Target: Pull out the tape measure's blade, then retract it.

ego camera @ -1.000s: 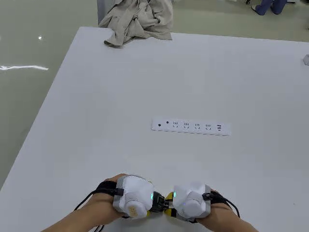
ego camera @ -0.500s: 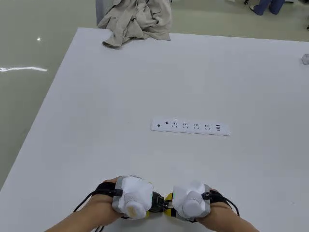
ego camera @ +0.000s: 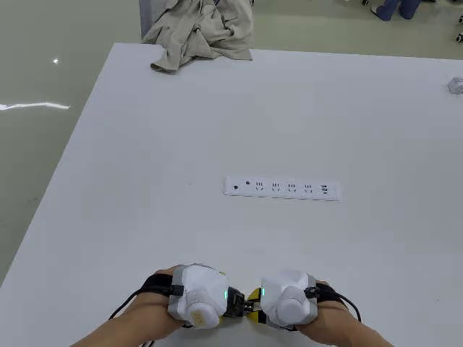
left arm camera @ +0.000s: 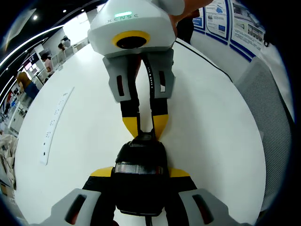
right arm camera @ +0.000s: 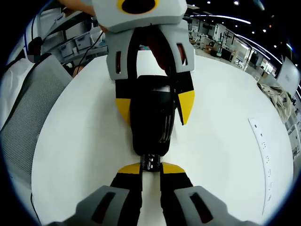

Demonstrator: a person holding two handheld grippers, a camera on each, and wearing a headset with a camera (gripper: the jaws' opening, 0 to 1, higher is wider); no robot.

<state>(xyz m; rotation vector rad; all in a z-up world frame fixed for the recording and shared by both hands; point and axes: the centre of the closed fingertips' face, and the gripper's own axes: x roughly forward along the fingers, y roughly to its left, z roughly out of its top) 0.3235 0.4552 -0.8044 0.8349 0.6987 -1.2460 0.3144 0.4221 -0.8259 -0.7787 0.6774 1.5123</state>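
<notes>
The tape measure (right arm camera: pixel 150 122) is at the near edge of the white table (ego camera: pixel 217 123), between the two grippers, which face each other nose to nose. The left gripper (left arm camera: pixel 140 173) is clamped around the black case. The right gripper (right arm camera: pixel 150 168) is pinched shut on the small metal hook (right arm camera: pixel 150 161) at the blade's tip. No blade shows outside the case yet, so I judge this to be the very start of the pull-out step. The next move calls for drawing the hands apart in a straight line: the left holding the case steady, the right not slipping off the hook. The power strip (ego camera: pixel 281 189) lies well apart, farther up the table, and a crumpled cloth (ego camera: pixel 199 32) sits on the far left corner.
</notes>
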